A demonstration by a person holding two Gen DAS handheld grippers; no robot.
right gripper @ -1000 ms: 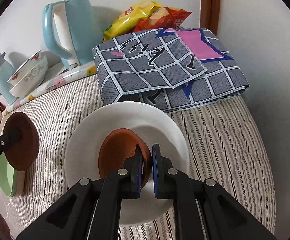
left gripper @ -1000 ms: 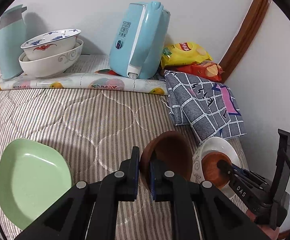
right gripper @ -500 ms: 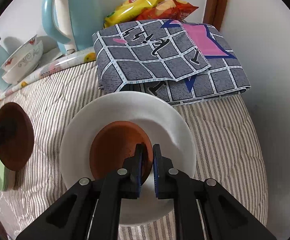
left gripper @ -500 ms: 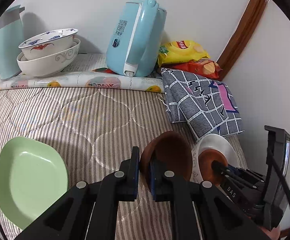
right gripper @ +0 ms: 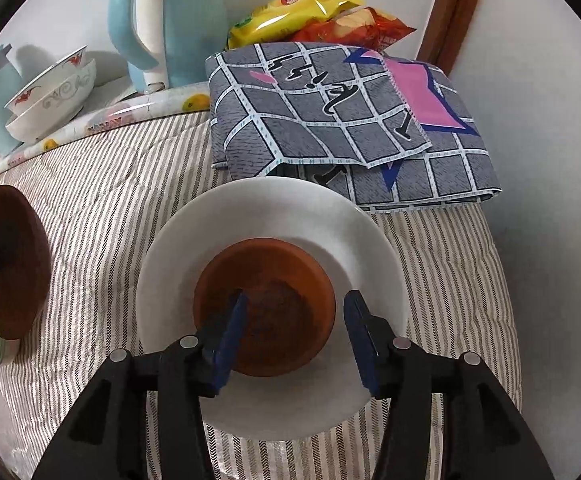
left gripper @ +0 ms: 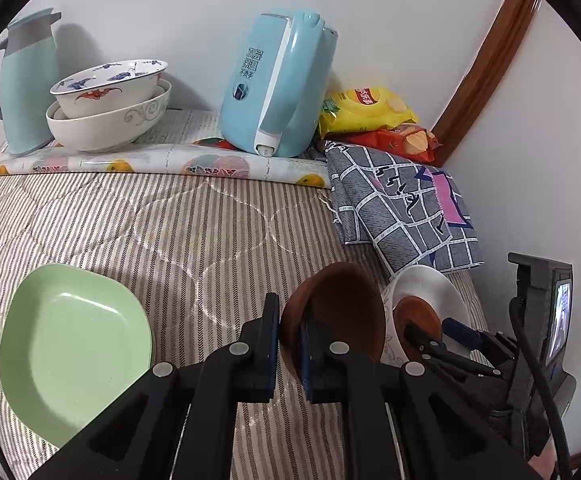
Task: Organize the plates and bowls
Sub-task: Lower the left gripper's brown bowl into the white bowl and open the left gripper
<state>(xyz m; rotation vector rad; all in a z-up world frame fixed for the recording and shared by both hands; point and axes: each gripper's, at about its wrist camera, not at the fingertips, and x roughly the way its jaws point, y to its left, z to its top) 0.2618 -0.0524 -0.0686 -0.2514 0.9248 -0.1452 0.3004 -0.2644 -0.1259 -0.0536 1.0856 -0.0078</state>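
Two hand-held grippers worked over a bed covered in a striped quilt (left gripper: 170, 232); the left gripper (left gripper: 289, 332) was clamped tight on the rim of a dark brown bowl (left gripper: 342, 308), holding it tilted on edge above the quilt, its hollow facing right; just to its left lay a pale green plate (left gripper: 70, 344), flat on the quilt.

The right gripper (right gripper: 296, 320) had just been opening, its jaws standing apart on either side of a small terracotta bowl (right gripper: 266, 300); the left pad overlapped the bowl's near rim and the right pad stood clear of it, so the bowl was no longer gripped; that bowl sat upright in the middle of a white plate (right gripper: 274, 208), which lay on the quilt just in front of a folded grey checked cloth (right gripper: 330, 112).

Along the wall at the back stood a light blue kettle (left gripper: 278, 84), two stacked white patterned bowls (left gripper: 106, 104), a pale blue flask (left gripper: 26, 80), and yellow and red snack bags (left gripper: 370, 116) in the corner.
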